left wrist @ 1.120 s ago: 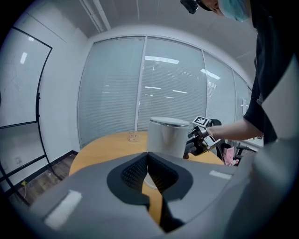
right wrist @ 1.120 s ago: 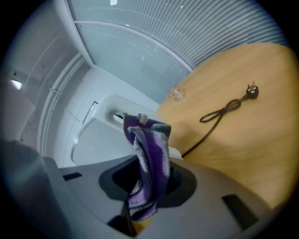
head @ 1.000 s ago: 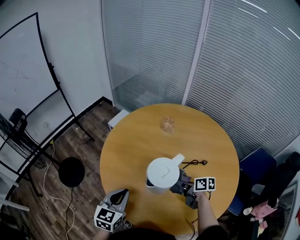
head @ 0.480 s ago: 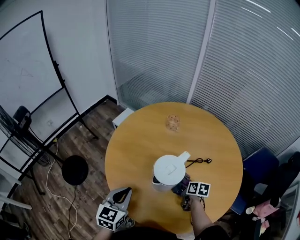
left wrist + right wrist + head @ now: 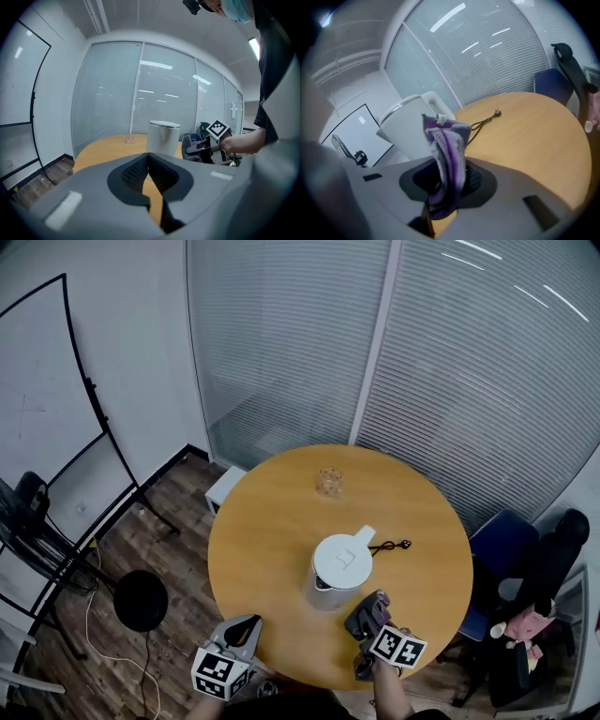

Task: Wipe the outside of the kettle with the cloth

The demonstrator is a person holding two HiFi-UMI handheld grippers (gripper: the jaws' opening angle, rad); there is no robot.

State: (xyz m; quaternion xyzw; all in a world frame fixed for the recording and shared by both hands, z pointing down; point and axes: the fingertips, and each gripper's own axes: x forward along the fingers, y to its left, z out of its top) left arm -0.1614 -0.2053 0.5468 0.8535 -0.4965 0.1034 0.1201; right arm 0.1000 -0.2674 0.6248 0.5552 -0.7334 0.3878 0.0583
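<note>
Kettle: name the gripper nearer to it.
Right. The right gripper, gripping the cloth, is close beside the kettle; the left gripper is farther off at the table's edge.

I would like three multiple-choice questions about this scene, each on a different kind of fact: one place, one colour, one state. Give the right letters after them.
1. Where does the glass stand relative to the kettle?
A. Touching its side
B. Apart from it, towards the far rim of the table
C. On its lid

2. What colour is the cloth?
A. Yellow
B. Green
C. Purple and grey

3. In what state is the left gripper?
A. Shut on the cloth
B. Shut, with nothing between its jaws
C. Open round the kettle's handle

Answers:
1 B: the head view shows bare tabletop between glass and kettle.
2 C: the right gripper view shows purple and grey fabric clamped in its jaws.
3 B: the left gripper view shows the jaws together and empty.
</note>
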